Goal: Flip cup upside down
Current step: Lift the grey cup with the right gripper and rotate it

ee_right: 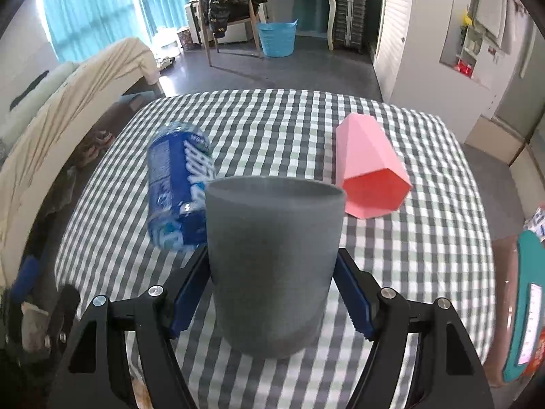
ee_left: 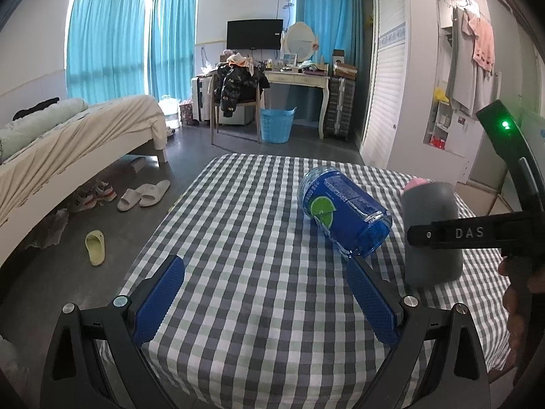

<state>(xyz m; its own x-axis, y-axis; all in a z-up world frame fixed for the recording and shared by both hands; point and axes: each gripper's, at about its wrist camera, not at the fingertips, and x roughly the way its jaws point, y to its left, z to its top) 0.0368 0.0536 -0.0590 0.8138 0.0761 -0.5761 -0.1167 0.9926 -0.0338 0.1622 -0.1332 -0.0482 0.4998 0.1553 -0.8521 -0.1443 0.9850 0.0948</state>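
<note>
A dark grey cup [ee_right: 272, 259] stands on the checked tablecloth [ee_right: 272, 119] with a flat closed top showing, between the fingers of my right gripper [ee_right: 272, 266], which is shut on its sides. In the left wrist view the same cup [ee_left: 432, 259] stands at the right with a black finger [ee_left: 453, 233] of the right gripper across it. My left gripper [ee_left: 265, 293] is open and empty, low over the cloth [ee_left: 238, 238], left of the cup.
A blue bottle [ee_right: 177, 187] lies on its side left of the cup, also in the left wrist view [ee_left: 344, 211]. A pink faceted cup [ee_right: 371, 167] lies on its side, mouth toward me, behind and right. A bed [ee_left: 68, 143], slippers and a blue basket [ee_left: 276, 126] are beyond the table.
</note>
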